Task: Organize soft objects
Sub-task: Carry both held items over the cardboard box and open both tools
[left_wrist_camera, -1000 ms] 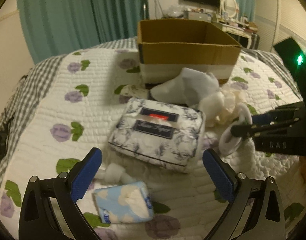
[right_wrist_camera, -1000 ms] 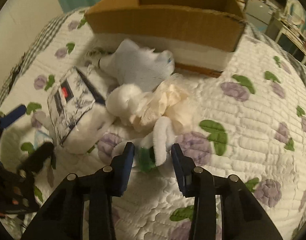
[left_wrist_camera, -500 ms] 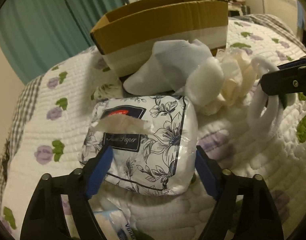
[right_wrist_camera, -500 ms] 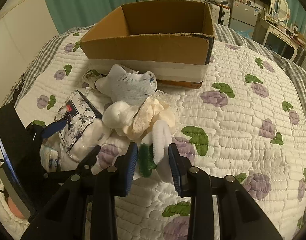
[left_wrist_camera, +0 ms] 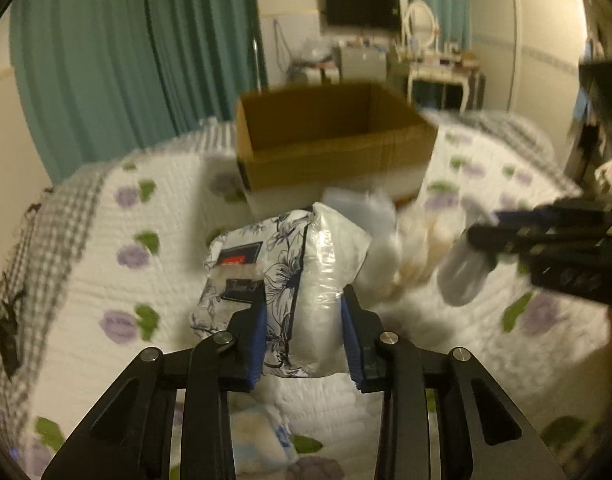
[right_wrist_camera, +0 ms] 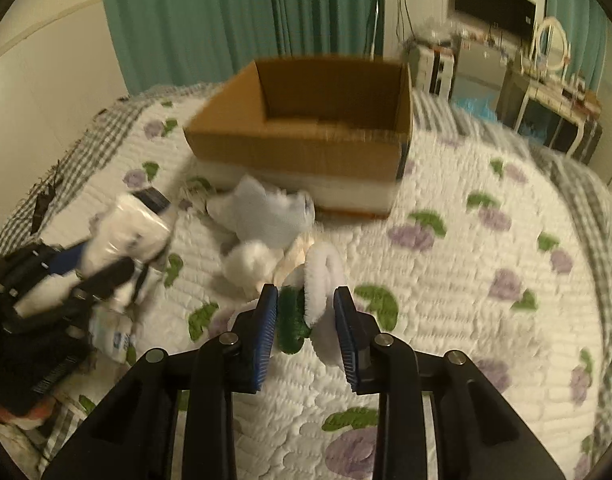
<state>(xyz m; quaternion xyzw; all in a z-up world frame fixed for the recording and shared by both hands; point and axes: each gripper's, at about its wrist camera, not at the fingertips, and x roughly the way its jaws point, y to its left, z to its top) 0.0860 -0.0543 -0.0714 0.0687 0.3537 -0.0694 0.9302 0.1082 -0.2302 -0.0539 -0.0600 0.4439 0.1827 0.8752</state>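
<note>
My left gripper is shut on a floral tissue pack and holds it above the quilt; the pack also shows in the right wrist view. My right gripper is shut on a white and green fuzzy scrunchie, lifted off the bed. An open cardboard box stands on the bed behind; it also shows in the left wrist view. A pale blue cloth, a white puff and a cream scrunchie lie in front of the box.
A small blue tissue packet lies on the quilt below the left gripper; it also shows in the left wrist view. Teal curtains, a TV and a dresser stand beyond the bed.
My left gripper closed on the tissue pack and lifted it. My right gripper rose with the scrunchie, away from the pile.
</note>
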